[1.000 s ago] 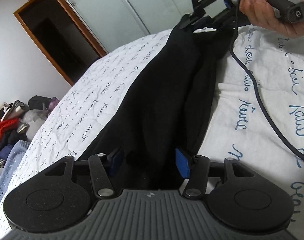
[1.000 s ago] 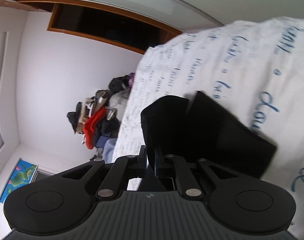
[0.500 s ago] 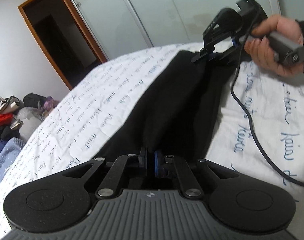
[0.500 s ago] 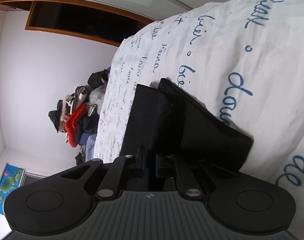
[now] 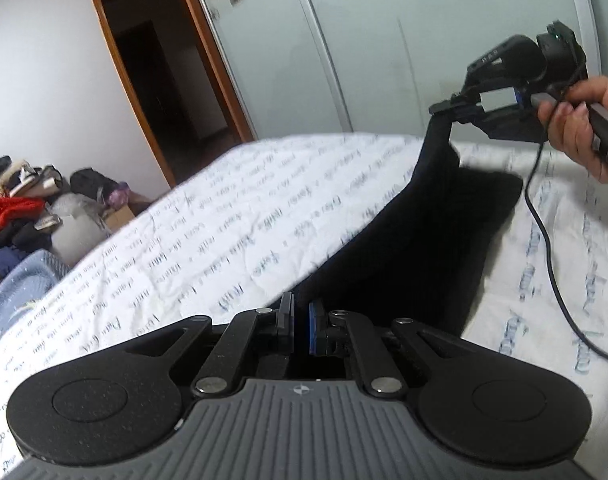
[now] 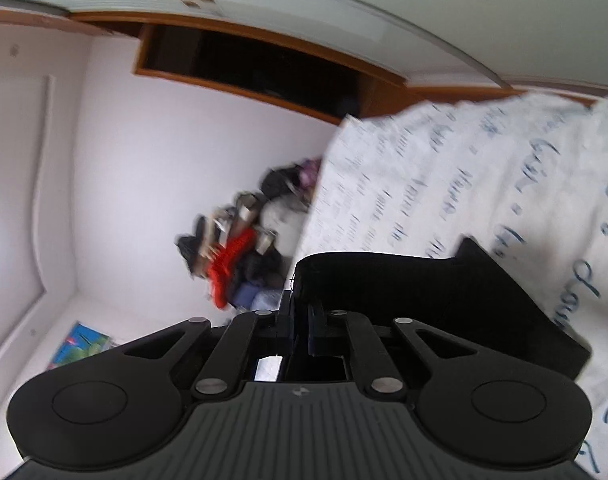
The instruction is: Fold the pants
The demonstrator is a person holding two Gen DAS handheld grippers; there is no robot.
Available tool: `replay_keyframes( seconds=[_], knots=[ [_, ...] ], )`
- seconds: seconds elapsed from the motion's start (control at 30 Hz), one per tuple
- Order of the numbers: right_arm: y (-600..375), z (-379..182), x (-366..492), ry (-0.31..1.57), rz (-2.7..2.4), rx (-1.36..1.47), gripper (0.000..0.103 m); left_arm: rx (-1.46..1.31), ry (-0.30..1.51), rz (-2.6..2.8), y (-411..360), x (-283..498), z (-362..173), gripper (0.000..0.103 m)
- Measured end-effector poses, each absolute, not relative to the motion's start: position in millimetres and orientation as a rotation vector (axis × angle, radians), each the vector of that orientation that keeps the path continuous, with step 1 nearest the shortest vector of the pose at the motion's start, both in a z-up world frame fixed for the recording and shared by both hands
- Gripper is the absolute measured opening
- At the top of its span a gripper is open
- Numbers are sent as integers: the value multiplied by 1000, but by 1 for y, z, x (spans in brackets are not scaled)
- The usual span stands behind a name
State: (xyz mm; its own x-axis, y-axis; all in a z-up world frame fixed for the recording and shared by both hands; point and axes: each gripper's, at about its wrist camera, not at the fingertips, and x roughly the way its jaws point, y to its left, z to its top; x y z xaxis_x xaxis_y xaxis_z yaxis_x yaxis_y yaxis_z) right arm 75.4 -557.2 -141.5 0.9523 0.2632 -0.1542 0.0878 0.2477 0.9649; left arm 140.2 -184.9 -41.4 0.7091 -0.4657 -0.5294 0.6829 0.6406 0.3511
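Stretching in one long black strip, the pants [image 5: 415, 256] ran from the left gripper [image 5: 301, 326] at the near edge of the left wrist view up and away to the right gripper [image 5: 453, 106] at the far right. Their long line went across the bed [image 5: 224, 232], from near to far, and leaned a bit to the right. Both ends were held up in the air. The middle part hung lower and lay on the white cover with blue writing.

The left gripper had just squeezed its jaws together, and black cloth was pinched between the blue pads [image 5: 315, 326]. The right gripper was clamped on the far end of the pants, and the cloth hung down from its tips. A hand [image 5: 579, 128] held that gripper by its handle, and a black cable [image 5: 551, 248] trailed from it over the bed.

From the right wrist view, which was blurry, the pants [image 6: 443, 292] went away from the closed fingers and dropped to the bed cover [image 6: 483, 184].

Past the bed stood a pale sliding door [image 5: 383, 48] and a dark doorway with a brown wood frame [image 5: 156, 80]. A pile of clothes [image 5: 28, 212], some red, lay on the floor by the wall.
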Motion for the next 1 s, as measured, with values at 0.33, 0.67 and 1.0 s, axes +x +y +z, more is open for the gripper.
replay_keyframes(
  seconds=[0.33,0.67,1.0],
  knots=[
    [-556,-91,124,216,262,1306,6,541,350,-593,-181,160,-14,9],
    [-571,-188,32,324,40,1402,6,637,525,-788,-195,127,-83,10],
    [-565,-187,10,249,89,1414,6,627,485,-785,-194,117,-76,10]
  ],
)
